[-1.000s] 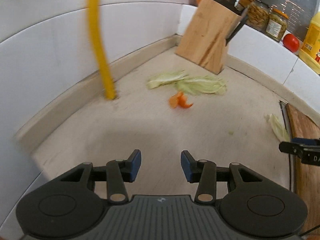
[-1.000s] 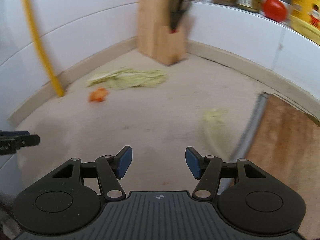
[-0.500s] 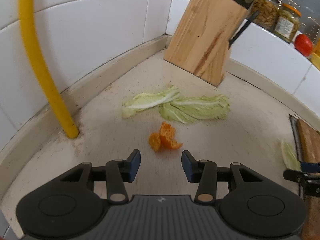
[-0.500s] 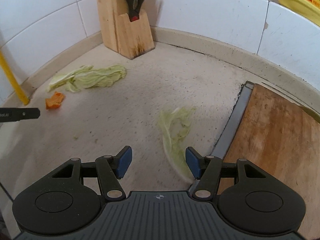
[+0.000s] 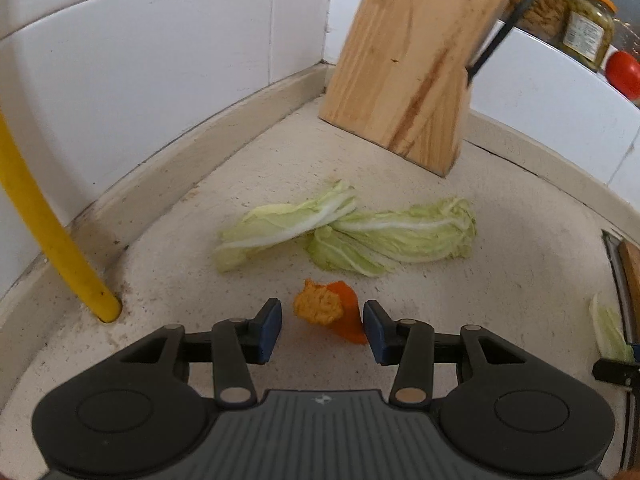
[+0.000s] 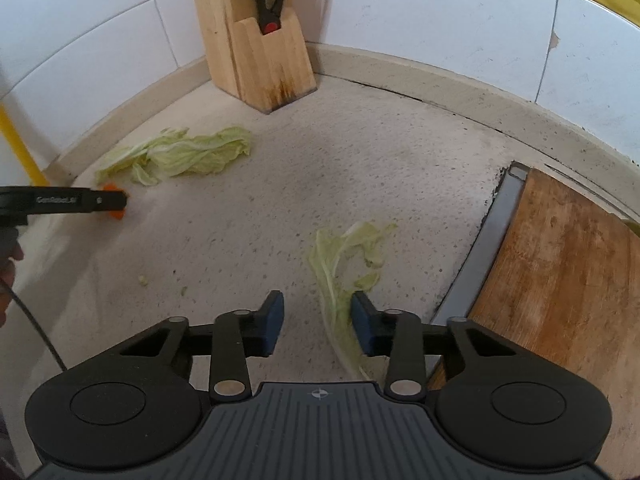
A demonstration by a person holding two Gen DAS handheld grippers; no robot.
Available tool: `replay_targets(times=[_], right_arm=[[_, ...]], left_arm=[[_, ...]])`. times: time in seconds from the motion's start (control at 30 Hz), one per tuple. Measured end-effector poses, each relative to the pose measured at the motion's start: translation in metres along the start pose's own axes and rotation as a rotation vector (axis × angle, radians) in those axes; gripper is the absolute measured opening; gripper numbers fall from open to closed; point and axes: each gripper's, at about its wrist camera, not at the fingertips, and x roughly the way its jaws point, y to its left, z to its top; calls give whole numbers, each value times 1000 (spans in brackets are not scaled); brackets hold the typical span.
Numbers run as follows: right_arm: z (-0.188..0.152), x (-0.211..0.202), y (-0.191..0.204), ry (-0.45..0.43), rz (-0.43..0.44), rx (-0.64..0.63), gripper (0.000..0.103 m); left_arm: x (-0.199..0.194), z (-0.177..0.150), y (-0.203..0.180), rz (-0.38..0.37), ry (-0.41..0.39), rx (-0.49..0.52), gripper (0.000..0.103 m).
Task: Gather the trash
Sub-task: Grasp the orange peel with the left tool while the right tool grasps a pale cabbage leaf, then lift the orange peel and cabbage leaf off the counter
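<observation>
Lettering "GetRobot.AI" on left hand-held gripper (image 6: 108, 200)

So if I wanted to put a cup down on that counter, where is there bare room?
The widest bare stretch of counter lies between the knife block, the back wall and the cutting board. It is crowded on the left, with two cabbage leaves, the orange peel and the yellow pipe, and around the lone cabbage leaf beside the board.

On the speckled beige stone bench (image 5: 500, 300), the tall wooden knife block (image 5: 408, 68) stands in the corner. Two pale green cabbage leaves (image 5: 348, 232) lie before it, and the small orange peel piece (image 5: 326, 308) lies before them. A yellow pipe (image 5: 48, 232) stands at the left; a brown wooden cutting board (image 6: 560, 272) lies at the right.
</observation>
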Motion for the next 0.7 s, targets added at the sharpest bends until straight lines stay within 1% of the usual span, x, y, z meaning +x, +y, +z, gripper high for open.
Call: replay_targets(times=[0.03,0.07,0.13,0.27,0.37,0.47,0.63,0.7], right_arm=[[-1,-1,-1,1,6,13,27],[-3,-2,-1,6,17,29,22],[-6,-4,0,10,35,38,15],[-11,-9,7,17,71,32,11],[-13,-14,14,12,99,24,9],[-12,-16,19,3,124,19,8],[-12,-18,24,-1,140,14,7],[-13,-17,24,4,145,18,8]], left_arm=[[-1,-1,0,-13,2,-4,30],[-3,-3,0,-32,6,-11,22],[-7,-6,0,-58,12,-21,17],[-15,-14,-2,-60,21,-3,9],[-19,-20,-1,-58,31,-7,6],[-24,-26,1,-54,31,-21,5],[-40,-34,7,-57,24,-21,5],[-46,-34,13,-40,1,-47,6]])
